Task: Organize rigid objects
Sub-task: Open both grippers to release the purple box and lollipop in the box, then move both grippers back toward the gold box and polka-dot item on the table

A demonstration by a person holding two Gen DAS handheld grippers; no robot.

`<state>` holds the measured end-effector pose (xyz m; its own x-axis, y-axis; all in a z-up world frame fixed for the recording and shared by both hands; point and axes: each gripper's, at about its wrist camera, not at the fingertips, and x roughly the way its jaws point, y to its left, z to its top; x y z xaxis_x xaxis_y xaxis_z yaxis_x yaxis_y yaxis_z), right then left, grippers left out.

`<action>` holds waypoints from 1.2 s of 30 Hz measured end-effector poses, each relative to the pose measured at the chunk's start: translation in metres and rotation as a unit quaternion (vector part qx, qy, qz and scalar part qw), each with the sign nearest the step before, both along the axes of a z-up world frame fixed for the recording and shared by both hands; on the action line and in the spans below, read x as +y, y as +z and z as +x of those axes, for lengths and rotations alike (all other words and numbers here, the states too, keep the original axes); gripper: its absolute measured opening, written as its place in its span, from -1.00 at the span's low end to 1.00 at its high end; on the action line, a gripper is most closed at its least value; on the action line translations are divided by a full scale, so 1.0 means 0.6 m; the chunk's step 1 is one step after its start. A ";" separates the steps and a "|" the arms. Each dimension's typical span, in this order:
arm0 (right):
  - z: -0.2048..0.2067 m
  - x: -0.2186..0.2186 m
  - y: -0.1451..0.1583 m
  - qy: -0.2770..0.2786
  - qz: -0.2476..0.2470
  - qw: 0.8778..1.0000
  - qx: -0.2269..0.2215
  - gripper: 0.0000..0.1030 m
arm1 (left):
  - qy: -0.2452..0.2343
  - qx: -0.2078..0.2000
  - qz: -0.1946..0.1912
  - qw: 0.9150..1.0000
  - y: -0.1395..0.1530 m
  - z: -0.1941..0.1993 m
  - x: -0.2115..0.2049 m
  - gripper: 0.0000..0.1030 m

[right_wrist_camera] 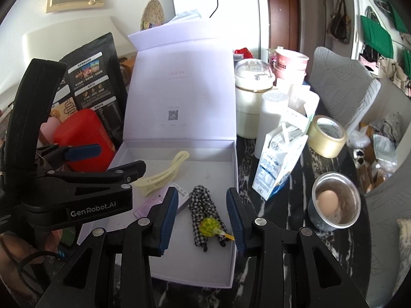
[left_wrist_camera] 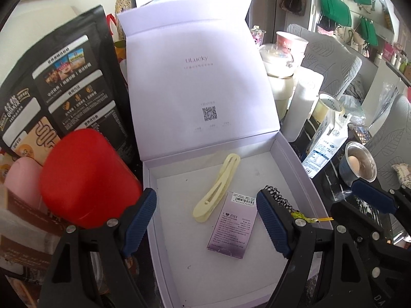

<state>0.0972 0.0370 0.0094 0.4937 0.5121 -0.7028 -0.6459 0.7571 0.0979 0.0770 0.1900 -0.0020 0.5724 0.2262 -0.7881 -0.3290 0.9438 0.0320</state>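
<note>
Surface: black marble-patterned tabletop [right_wrist_camera: 295, 205] with white veins.
Seating: grey leaf-patterned chair backs [right_wrist_camera: 341, 87], right of table.
Rear: white refrigerator [right_wrist_camera: 246, 15]; brown wooden door [right_wrist_camera: 282, 18] beside it.
Right wall: green fabric bags [right_wrist_camera: 377, 38] hanging.
Light: daylight, bright.

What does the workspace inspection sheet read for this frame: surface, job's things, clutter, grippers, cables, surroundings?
Surface: dark marbled table, crowded.
Job's things: open white box holds cream hair clip, purple carton, checkered scrunchie, yellow-green lollipop.
Clutter: red case, black pouch, milk carton, tape roll, metal cup with egg.
Grippers: left gripper open, empty; right gripper open over the scrunchie, not touching.
Cables: black cable on white fridge.
Surroundings: padded chairs, green bags on the wall.
</note>
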 end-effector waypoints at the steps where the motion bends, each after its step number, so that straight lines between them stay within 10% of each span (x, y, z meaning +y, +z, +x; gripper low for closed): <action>1: -0.002 -0.002 0.005 0.000 0.001 1.000 -0.003 -0.25 | -0.001 -0.003 0.001 1.000 0.007 -0.005 -0.001 0.56; 36: -0.226 -0.158 0.158 -0.050 0.039 0.989 -0.130 -0.11 | -0.094 -0.103 0.033 0.990 0.161 -0.193 -0.163 0.56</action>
